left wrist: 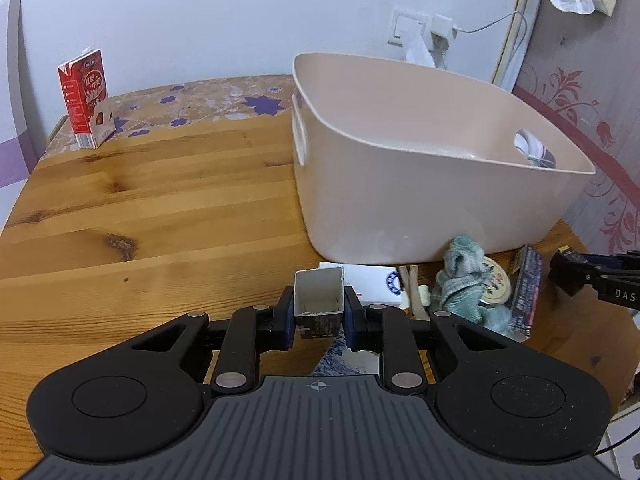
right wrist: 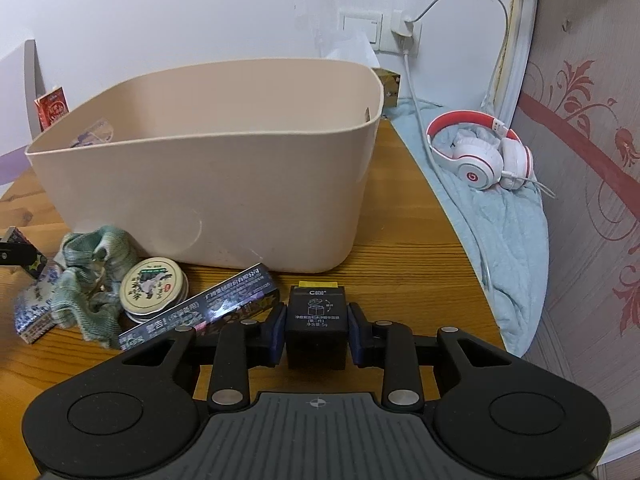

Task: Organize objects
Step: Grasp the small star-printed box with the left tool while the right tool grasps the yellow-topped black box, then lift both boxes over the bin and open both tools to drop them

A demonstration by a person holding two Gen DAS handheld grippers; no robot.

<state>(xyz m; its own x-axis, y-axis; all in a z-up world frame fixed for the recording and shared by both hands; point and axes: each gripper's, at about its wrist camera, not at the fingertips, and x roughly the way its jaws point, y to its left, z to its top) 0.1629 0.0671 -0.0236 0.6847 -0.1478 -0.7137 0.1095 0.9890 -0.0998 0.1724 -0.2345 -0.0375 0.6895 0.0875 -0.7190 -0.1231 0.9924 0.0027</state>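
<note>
My left gripper (left wrist: 319, 316) is shut on a small open-topped carton (left wrist: 319, 294), held just above the table in front of the beige plastic bin (left wrist: 400, 208). My right gripper (right wrist: 316, 330) is shut on a small black box (right wrist: 317, 320) with white print, near the bin's (right wrist: 208, 200) front wall. Between the grippers lie a green cloth (right wrist: 90, 280), a round tin (right wrist: 154, 285), a long dark printed box (right wrist: 208, 308) and a white and blue packet (left wrist: 380, 282). The right gripper also shows at the right edge of the left wrist view (left wrist: 568, 276).
A red milk carton (left wrist: 86, 98) stands at the table's far left. White and red headphones (right wrist: 480, 156) lie on a blue cloth (right wrist: 508, 240) to the right of the table. A wall socket with a charger (left wrist: 436, 30) is behind the bin.
</note>
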